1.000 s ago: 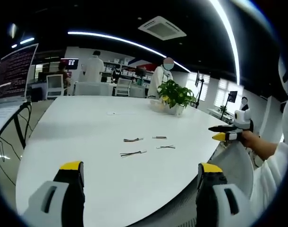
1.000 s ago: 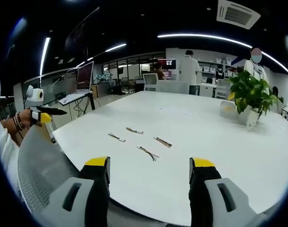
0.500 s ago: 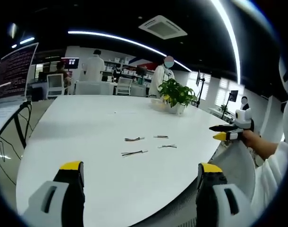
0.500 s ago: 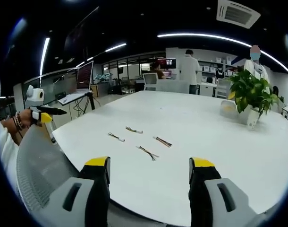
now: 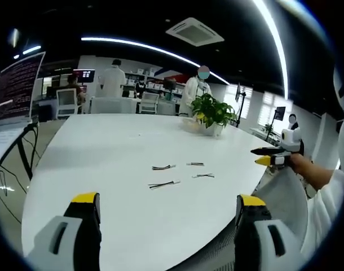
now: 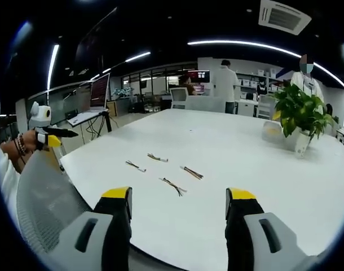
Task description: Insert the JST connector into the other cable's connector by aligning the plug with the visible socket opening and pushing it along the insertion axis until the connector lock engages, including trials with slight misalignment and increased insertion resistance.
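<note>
Both hand-held grippers [image 5: 167, 210] [image 6: 179, 204] open above table [image 5: 104, 147] w/ four cables [image 5: 162, 184].

Smooth, matt white table [image 5: 104, 147]; grey mesh-fabric chair back [image 6: 42, 197]; glossy grey plastic, yellow-tipped left gripper [image 5: 169, 217].

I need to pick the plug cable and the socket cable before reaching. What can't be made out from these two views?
- Connector ends of the four cables on the white table: too small in both views to tell plug from socket.
- Wire colours and lock tabs: too small and blurred.
- Left gripper in the right gripper view: seen side-on at the edge, so its jaw gap is unclear there.
- Table's near edge: cut off behind each view's own jaws.
</note>
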{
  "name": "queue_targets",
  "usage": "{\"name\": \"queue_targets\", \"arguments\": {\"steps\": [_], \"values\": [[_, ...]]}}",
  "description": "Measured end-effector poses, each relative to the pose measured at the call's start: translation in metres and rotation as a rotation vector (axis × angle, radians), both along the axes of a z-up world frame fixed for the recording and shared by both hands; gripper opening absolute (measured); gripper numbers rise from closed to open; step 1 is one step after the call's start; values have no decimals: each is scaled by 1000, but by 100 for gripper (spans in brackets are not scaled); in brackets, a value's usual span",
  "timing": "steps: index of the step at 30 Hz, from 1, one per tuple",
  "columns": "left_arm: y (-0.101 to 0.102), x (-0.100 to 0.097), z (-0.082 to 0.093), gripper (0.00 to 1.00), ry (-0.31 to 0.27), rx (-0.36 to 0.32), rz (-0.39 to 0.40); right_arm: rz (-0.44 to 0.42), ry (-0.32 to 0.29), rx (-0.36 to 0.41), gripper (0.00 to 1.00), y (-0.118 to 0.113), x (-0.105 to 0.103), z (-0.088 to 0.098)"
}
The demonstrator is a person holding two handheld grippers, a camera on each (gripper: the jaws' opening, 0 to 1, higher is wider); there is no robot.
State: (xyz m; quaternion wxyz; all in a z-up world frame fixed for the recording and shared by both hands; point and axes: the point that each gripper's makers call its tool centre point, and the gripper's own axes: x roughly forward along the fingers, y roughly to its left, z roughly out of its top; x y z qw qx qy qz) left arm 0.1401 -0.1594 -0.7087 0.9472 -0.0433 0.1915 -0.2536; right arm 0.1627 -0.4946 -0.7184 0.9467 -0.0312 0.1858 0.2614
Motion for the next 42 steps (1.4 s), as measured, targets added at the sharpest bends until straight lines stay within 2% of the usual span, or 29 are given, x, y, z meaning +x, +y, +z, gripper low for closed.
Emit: {"name": "queue_targets", "arguments": {"steps": [18,28,38,42], "values": [[-2,23,13,99,-22,16,-26,9,-11,-14,65,1,22,9],[-5,36,9,99,-14,22,-44,27,-6,-23,64,5,35,9],[-8,55,19,98,-42,27,-70,39,-9,-32,64,8,51,13],[-9,63,23,97,-53,10,-85,40,-19,-35,64,8,58,17]]}}
